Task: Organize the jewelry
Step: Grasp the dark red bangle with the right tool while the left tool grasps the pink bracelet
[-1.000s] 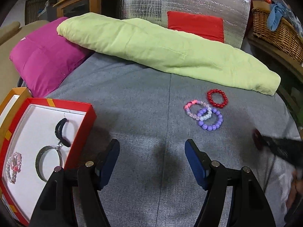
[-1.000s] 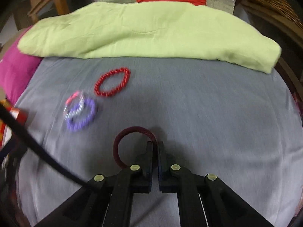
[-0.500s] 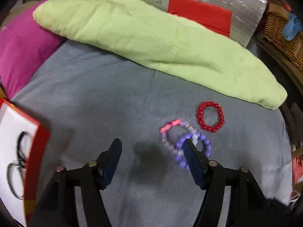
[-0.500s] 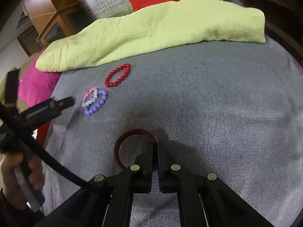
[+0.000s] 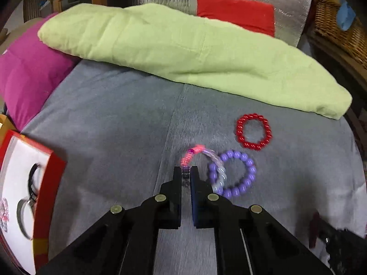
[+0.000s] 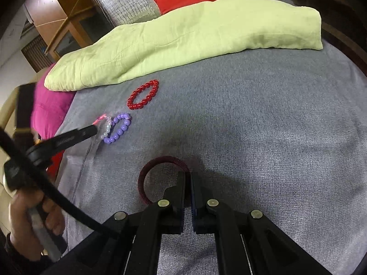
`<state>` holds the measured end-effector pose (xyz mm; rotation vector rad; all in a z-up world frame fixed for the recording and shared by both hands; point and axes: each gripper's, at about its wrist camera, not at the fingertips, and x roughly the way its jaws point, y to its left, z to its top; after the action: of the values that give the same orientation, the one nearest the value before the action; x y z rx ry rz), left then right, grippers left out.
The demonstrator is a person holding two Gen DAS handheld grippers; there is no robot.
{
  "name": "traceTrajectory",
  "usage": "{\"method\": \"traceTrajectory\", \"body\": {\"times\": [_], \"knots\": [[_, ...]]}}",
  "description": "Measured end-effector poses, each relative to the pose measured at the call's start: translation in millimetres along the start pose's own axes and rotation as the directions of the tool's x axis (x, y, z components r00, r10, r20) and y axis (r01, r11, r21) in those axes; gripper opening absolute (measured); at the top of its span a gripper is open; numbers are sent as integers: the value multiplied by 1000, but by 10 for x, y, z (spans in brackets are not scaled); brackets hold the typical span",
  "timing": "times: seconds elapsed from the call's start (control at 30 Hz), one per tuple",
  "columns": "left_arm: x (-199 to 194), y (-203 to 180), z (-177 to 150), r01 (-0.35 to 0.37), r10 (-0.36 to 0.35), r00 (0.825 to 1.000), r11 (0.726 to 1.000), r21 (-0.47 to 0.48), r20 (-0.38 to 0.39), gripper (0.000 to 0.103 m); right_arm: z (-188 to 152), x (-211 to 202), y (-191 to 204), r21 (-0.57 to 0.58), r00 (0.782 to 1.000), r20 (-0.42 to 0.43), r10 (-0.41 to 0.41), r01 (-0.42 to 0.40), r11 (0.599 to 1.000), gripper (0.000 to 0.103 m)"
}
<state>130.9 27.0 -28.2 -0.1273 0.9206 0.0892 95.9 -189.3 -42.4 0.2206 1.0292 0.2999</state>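
Note:
My left gripper [image 5: 185,171] is closing tight on the pink end of a pink and clear bead bracelet [image 5: 192,155], with beads pinched between the pads. That bracelet overlaps a purple bead bracelet [image 5: 251,169], and a red bead bracelet [image 5: 238,129] lies just beyond. In the right wrist view the left gripper [image 6: 91,130] reaches the same bracelets [image 6: 106,126] from the left. My right gripper [image 6: 187,176] is shut on a dark maroon ring [image 6: 165,160] low over the grey cover. A red box [image 5: 48,178] with a white inside sits at the left and holds a black tie, a metal ring and a pink bracelet.
A folded green blanket [image 5: 183,45] lies across the back of the grey cover [image 5: 114,126]. A magenta pillow [image 5: 27,75] is at the left and a wicker basket [image 5: 339,27] at the right. A hand [image 6: 27,217] holds the left gripper's handle.
My left gripper moved away from the red box to the bracelets and shut on the pink and clear one. The right gripper kept its hold on the maroon ring.

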Motion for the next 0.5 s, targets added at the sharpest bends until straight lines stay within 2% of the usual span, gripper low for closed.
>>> {"method": "traceTrajectory", "body": {"times": [0.33, 0.5], "knots": [[-439, 155, -330, -9, 7, 999, 1000, 27, 44, 7, -58, -126, 112, -22, 1000, 27, 12, -11, 1000, 4], [-713, 273, -590, 21, -22, 998, 1000, 22, 57, 7, -96, -280, 135, -7, 998, 46, 48, -47, 999, 4]]}}
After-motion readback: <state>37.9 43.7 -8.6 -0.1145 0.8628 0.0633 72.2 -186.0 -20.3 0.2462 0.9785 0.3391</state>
